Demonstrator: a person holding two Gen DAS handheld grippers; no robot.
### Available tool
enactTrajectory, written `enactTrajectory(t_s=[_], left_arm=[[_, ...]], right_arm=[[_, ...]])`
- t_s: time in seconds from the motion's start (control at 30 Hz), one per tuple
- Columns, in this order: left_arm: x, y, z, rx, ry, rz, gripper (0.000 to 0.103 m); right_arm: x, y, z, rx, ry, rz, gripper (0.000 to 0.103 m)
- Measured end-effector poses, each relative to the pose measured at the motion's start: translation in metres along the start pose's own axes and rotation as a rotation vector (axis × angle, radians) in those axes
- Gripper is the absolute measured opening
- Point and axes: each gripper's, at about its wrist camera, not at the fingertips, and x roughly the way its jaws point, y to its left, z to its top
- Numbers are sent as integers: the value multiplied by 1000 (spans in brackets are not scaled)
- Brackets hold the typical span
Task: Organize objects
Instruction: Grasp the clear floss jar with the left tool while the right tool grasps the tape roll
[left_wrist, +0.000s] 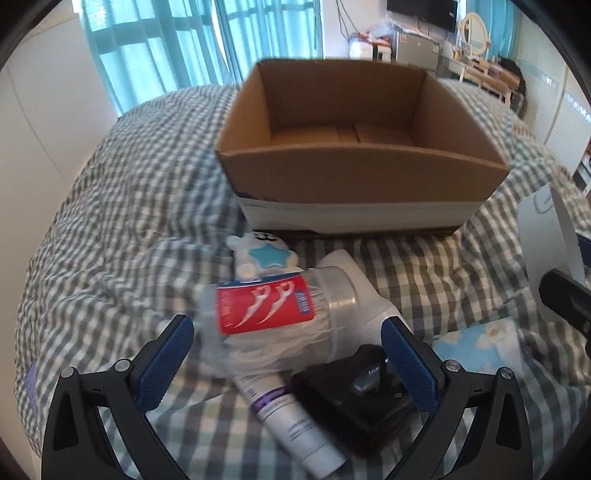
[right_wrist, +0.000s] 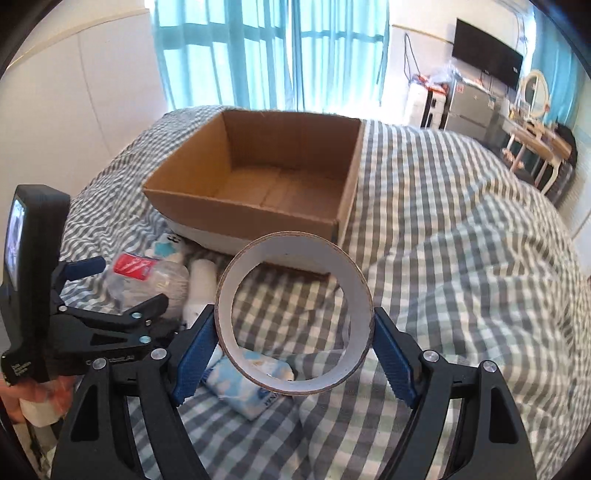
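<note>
My right gripper (right_wrist: 295, 312) is shut on a wide tape roll (right_wrist: 354, 288) with a white inner face, held upright above the checked bedding; both blue pads (right_wrist: 195, 350) press its sides. The roll (left_wrist: 543, 236) also shows at the right edge of the left wrist view. My left gripper (left_wrist: 288, 323) is open, pointing down over a pile. A clear floss-pick container with a red label (left_wrist: 266, 310) lies between its fingers, untouched. An open cardboard box (left_wrist: 458, 114) stands behind the pile, with nothing visible inside. In the right wrist view the left gripper (right_wrist: 129, 282) straddles the floss container (right_wrist: 136, 267).
Under and around the container lie a white bottle (left_wrist: 365, 295), a white tube (left_wrist: 291, 421), a black object (left_wrist: 354, 402) and a white toy with a blue star (left_wrist: 266, 254). A blue flowered tissue pack (right_wrist: 251, 384) lies below the tape. Checked bedding (right_wrist: 461, 240) stretches right of the box (right_wrist: 192, 173).
</note>
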Motion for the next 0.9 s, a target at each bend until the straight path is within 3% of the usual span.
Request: enactTrajectory(t_s=[0.17,0.27,0.43,0.9], left_arm=[[24,-2,1,-12,37,32,103],[28,2,0,-31,42,35,92],[24,5,-2,-39,29,21,92],[-56,21,-16,-83,-124,-34,91]], right_arm=[[12,-3,-5,17,12,28,80],[17,-7,-9,26,24,39,80],[19,-7,-10,32,26,42,80],[-28,10,-15,11,-60,6,80]])
